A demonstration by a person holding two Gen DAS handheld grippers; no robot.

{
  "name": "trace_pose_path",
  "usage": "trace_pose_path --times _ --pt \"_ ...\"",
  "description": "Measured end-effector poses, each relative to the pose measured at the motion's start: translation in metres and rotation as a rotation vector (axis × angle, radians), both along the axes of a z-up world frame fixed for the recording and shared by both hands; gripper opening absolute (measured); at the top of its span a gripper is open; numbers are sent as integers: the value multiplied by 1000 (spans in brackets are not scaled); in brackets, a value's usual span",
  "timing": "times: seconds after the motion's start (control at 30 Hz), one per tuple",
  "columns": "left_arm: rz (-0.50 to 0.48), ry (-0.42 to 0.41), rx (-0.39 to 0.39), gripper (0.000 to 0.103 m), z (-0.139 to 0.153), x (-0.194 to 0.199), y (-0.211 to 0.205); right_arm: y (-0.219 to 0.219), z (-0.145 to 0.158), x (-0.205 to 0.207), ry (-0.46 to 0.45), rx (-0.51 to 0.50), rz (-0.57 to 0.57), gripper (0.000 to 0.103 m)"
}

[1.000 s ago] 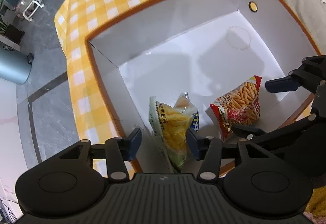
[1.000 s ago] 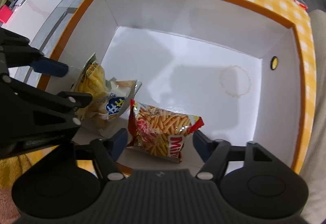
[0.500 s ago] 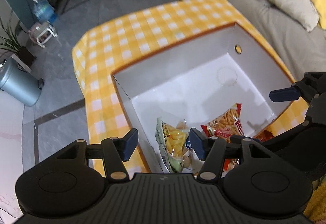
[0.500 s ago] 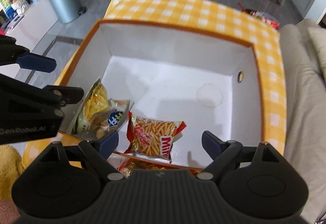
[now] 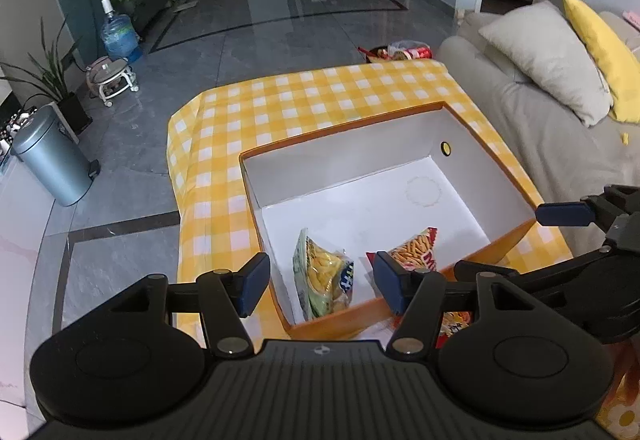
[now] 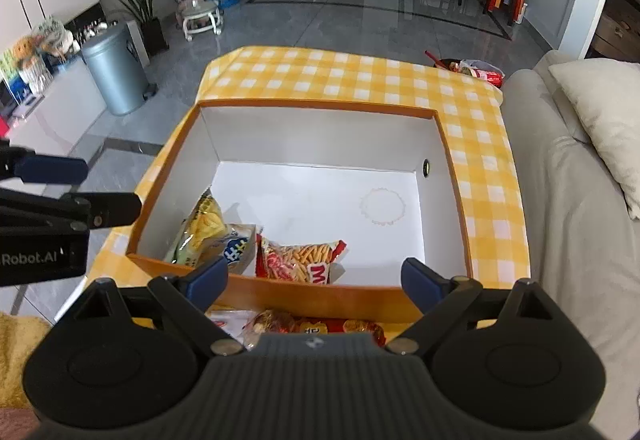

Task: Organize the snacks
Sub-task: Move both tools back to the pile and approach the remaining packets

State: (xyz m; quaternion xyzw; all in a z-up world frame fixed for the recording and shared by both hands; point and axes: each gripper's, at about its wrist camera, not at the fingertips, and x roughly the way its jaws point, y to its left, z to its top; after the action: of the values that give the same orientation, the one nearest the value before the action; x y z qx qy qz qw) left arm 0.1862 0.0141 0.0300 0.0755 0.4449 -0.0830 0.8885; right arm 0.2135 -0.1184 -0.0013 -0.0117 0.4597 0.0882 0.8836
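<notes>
An orange box with a white inside [image 5: 340, 144] [image 6: 320, 136] stands on a yellow checked cloth. A yellow-green snack bag [image 5: 322, 276] [image 6: 208, 224] leans in its near left corner. A red bag of stick snacks [image 5: 412, 252] [image 6: 300, 260] lies beside it. My left gripper [image 5: 320, 284] is open and empty, held above the box's near edge. My right gripper [image 6: 314, 278] is open and empty, above the near wall. More snack packets [image 6: 304, 326] [image 5: 454, 322] lie on the cloth in front of the box, partly hidden.
A grey sofa with pillows [image 5: 548, 56] runs along the right. A metal bin [image 5: 52, 156] stands on the floor at left. A red packet [image 6: 486, 74] lies at the cloth's far corner. The right gripper shows in the left wrist view [image 5: 568, 232].
Both grippers have risen and pulled back out of the box, staying open. The two bags lie where they were.
</notes>
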Motion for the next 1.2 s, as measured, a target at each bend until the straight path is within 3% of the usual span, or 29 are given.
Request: trace_pose_path --times 0.27,0.47,0.6,0.73,0.93,1.1,1.2 --pt "26 -49 -40 73 -6 -34 -5 -11 3 -40 -102 25 39 91" --pt "48 -37 -64 73 -24 -53 -10 -31 -17 -63 -101 68 6 91" --pt "67 -19 -96 73 -37 -65 -10 -50 -37 -72 -44 109 -87 91" --pt "70 37 -114 70 -53 -71 -11 -62 -57 -81 -3 120 -134 91" --pt "77 105 -134 70 -73 -76 -14 -61 -71 -92 -18 57 -122 90" --pt "71 197 -259 71 -85 -67 -10 -56 -83 -90 31 47 -100 87" --pt "110 247 -284 73 -93 -60 -8 -55 -95 -87 72 39 -100 86"
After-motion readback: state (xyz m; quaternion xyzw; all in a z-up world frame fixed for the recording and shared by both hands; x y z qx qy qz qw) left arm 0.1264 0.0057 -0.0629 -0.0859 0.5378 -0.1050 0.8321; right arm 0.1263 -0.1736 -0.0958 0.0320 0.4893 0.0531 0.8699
